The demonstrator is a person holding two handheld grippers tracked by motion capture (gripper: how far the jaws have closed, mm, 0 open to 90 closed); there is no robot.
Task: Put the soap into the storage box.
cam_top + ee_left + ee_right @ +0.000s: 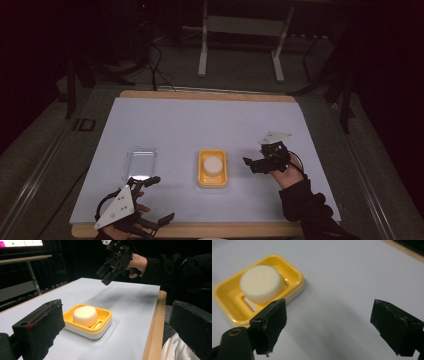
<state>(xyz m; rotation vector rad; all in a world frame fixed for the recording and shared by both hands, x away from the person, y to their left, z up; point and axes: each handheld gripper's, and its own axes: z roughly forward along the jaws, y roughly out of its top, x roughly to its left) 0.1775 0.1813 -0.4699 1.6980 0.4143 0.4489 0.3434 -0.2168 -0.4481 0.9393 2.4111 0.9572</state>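
A yellow soap dish (212,177) sits near the middle of the white mat and holds a round white soap (212,164). Both show in the left gripper view, dish (102,326) and soap (85,315), and in the right gripper view, dish (227,293) and soap (260,283). My left gripper (160,199) is open near the front edge, left of the dish, with nothing in it (116,326). My right gripper (254,165) hovers open just right of the dish, above the mat (333,322). From the left gripper view it hangs in the air farther off (108,273).
A clear plastic lid or tray (141,162) lies on the mat left of the dish, just beyond my left gripper. The mat (200,125) covers a wooden board (210,94). Dark floor, cables and a metal stand (240,30) lie beyond the table.
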